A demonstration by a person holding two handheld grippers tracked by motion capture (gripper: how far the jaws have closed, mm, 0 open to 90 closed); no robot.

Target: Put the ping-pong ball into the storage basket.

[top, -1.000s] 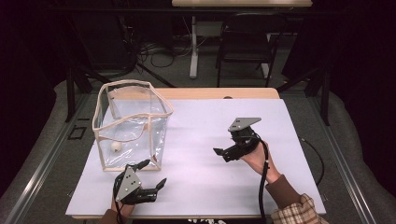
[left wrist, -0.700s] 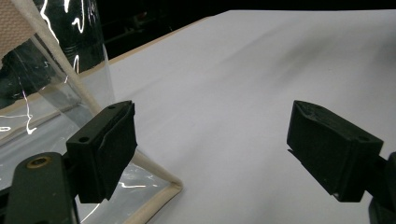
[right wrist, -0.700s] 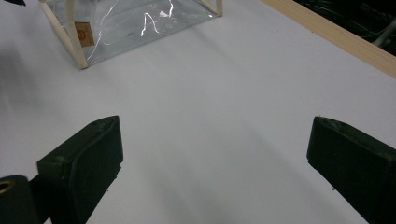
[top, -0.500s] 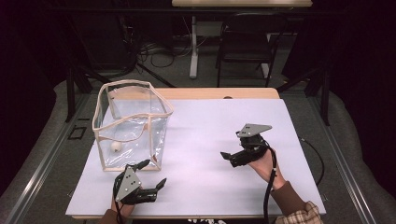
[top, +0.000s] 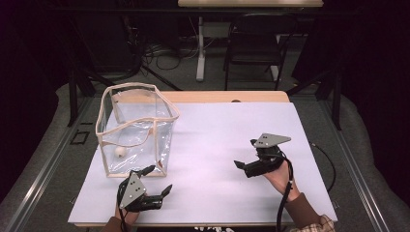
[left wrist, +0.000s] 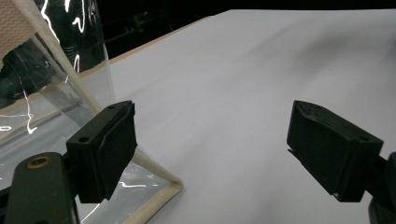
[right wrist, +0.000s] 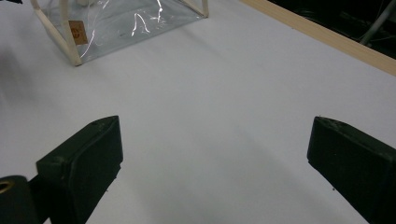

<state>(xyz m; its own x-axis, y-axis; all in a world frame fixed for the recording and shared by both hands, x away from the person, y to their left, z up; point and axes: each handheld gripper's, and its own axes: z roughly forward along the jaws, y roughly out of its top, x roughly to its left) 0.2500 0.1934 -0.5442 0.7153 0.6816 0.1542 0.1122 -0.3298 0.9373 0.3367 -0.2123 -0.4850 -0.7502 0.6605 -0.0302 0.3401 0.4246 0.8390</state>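
Note:
A clear plastic bag (top: pixel 138 130) with beige trim stands open on the left of the white table (top: pixel 212 130). A small white ball (top: pixel 119 152) lies inside it. My left gripper (top: pixel 158 180) rests near the table's front edge, just in front of the bag's near corner, open with nothing in it. In the left gripper view the bag's corner (left wrist: pixel 159 186) sits right beside the left jaw of the gripper (left wrist: pixel 212 140). My right gripper (top: pixel 244 153) is held over the right half of the table, open and empty. In the right gripper view the gripper (right wrist: pixel 215 154) faces the far-off bag (right wrist: pixel 126 23).
A wooden strip (top: pixel 227 96) runs along the table's far edge. Beyond it stand a dark chair (top: pixel 254 43) and table legs with cables on the floor. A black cable (top: pixel 285 203) trails from the right gripper along the person's sleeve.
The right gripper has drifted toward the person and slightly to the right, staying open. The left gripper and the bag have not moved.

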